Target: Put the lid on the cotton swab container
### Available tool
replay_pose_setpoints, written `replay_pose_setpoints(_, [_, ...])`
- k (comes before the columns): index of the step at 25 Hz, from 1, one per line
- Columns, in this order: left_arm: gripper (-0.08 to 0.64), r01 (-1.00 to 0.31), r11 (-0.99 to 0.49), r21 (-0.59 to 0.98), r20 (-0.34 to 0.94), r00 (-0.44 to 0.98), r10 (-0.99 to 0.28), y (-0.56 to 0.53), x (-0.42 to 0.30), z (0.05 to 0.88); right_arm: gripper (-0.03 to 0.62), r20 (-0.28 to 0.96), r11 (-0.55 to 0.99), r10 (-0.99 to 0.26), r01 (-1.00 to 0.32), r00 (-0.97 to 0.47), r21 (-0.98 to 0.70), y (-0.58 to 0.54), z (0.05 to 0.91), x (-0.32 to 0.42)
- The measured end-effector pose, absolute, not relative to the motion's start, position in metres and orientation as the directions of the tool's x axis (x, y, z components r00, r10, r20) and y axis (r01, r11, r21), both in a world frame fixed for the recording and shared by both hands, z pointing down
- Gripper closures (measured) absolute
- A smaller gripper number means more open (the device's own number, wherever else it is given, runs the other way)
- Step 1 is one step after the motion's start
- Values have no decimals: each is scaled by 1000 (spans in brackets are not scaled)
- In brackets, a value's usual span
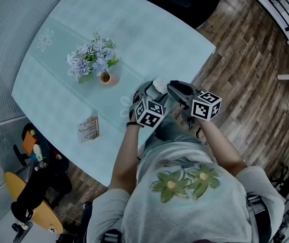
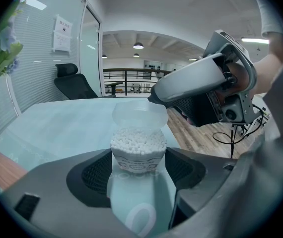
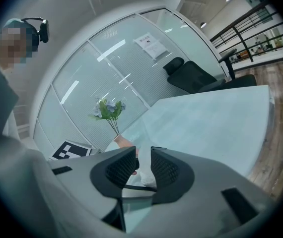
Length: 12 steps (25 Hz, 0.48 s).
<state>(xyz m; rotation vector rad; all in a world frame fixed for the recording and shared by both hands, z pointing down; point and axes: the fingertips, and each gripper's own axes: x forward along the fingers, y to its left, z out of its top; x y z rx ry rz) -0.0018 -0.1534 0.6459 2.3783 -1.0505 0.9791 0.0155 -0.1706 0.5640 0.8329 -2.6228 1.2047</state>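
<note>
Clamps left gripper (image 2: 139, 168) around the cotton swab container (image 2: 138, 152), packed with white swab tips, above the table's (image 1: 134, 29) near edge. Pinches translucent lid (image 2: 139, 114) in right gripper (image 3: 143, 156) at its mouth, angled slightly downward.

Table (image 1: 134, 29): pale green, broad.
Flowers (image 1: 93, 57): potted, mid-table.
Printed card (image 1: 88, 129): flat, six o'clock of the flowers.
Floor (image 1: 246, 59): dark wood planks.

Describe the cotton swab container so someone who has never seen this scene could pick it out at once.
Find the pale table, at its edge nearest the person. There, between the jaws of the left gripper, is the cotton swab container: a small clear tub packed with white swab tips, unlike the flower vase and card.
</note>
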Motion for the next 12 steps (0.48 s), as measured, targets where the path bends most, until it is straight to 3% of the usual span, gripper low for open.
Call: replay_pose_setpoints(12, [238, -745, -664, 57, 717, 493, -492, -152, -2, 647, 503, 357, 535, -410, -538, -839, -651, -166, 565, 9])
